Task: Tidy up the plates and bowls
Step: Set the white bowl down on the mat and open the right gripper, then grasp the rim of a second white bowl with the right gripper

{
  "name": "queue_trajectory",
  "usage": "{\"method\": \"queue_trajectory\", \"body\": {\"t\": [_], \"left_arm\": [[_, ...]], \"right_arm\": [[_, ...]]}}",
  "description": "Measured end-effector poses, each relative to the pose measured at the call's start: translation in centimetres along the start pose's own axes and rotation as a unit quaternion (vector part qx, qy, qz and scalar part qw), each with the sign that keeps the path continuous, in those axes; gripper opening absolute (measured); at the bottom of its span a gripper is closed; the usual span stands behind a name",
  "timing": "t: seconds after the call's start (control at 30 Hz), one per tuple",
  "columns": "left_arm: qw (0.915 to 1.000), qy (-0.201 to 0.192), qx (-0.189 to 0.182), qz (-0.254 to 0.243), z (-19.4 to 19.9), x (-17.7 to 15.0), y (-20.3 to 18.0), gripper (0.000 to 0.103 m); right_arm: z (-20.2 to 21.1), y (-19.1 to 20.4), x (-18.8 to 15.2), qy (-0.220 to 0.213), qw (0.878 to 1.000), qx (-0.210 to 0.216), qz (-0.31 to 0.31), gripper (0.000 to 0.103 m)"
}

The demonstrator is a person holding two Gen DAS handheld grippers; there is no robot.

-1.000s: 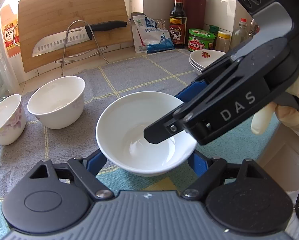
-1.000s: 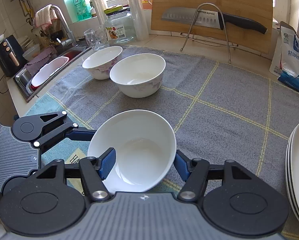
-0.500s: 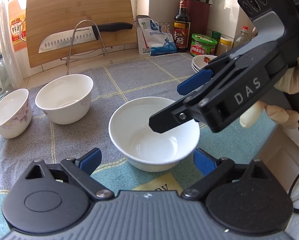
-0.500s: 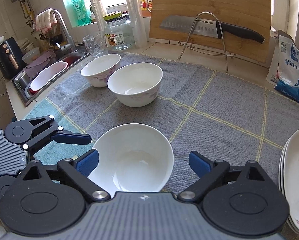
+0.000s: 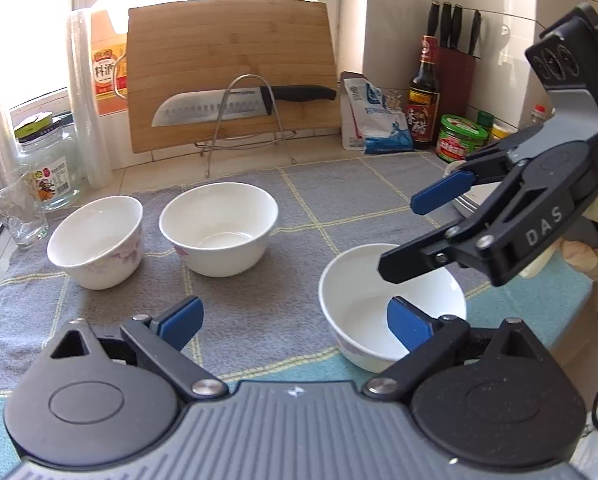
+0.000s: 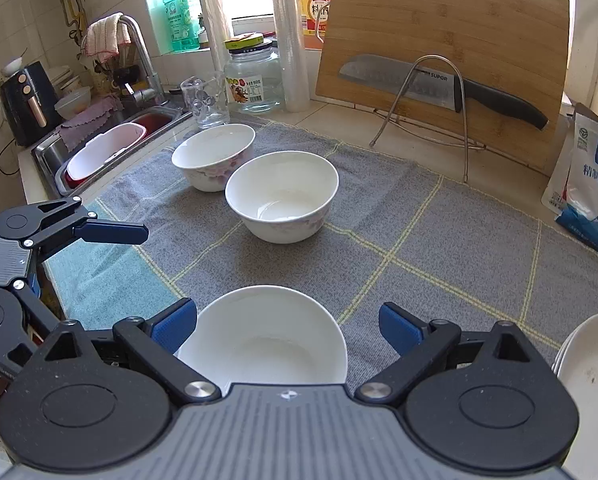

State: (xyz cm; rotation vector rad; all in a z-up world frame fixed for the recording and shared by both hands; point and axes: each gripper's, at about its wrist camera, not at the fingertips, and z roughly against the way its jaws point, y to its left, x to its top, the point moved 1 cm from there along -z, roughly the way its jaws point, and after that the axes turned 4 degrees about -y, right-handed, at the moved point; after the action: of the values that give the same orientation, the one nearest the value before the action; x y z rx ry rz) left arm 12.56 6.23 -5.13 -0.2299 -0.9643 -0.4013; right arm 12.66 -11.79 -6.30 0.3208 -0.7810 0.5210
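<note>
Bowls stand in three places on the grey checked cloth (image 6: 439, 240) that covers the counter. The nearest white bowl (image 6: 265, 336) sits upright at the front of the cloth, right below the right gripper (image 6: 289, 326). That gripper's jaws have just been opening and now stand wide apart, one blue pad on each side of the bowl; the left one looks to be at the rim and the right one is clear of it. In the left wrist view the same bowl (image 5: 363, 312) lies to the right, with the right blue pad of the left gripper (image 5: 295, 320) in front of it. The left gripper's jaws have also just been opening; they are spread wide and nothing is between them.

Two more bowls stand further back, just beside each other: a plain-looking one (image 6: 283, 196) and a flowered one (image 6: 213, 154) closer to the sink (image 6: 111, 148). A stack of plates (image 6: 587, 384) rests at the right edge of the cloth.

Behind the cloth a wooden cutting board (image 6: 447, 52) leans against the wall, with a knife (image 6: 443, 88) on a wire rack (image 6: 431, 100) in front of it. A drinking glass (image 6: 205, 100) and a glass jar (image 6: 253, 80) stand near the sink. A gloved hand (image 5: 579, 256) holds the right gripper.
</note>
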Motion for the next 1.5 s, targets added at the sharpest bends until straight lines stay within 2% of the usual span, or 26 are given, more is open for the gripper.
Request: {"method": "queue_trajectory", "body": {"t": [0.3, 0.6, 0.97, 1.5], "left_arm": [[0.9977, -0.010, 0.066, -0.004, -4.3, 0.4, 3.2, 0.098], [0.9976, -0.009, 0.068, -0.012, -7.9, 0.8, 4.3, 0.098], [0.9982, 0.001, 0.056, -0.020, -10.2, 1.3, 4.4, 0.097], [0.9989, 0.000, 0.041, -0.023, -10.7, 1.9, 5.1, 0.093]], "right_arm": [[-1.9, -1.3, 3.4, -0.004, 0.999, 0.005, 0.031, 0.099], [-6.5, -2.8, 6.4, 0.010, 0.999, 0.030, 0.028, 0.099], [-11.6, -3.2, 8.5, 0.038, 0.998, 0.052, 0.026, 0.094], [-14.3, -3.6, 8.9, 0.062, 0.995, 0.079, 0.012, 0.072]]}}
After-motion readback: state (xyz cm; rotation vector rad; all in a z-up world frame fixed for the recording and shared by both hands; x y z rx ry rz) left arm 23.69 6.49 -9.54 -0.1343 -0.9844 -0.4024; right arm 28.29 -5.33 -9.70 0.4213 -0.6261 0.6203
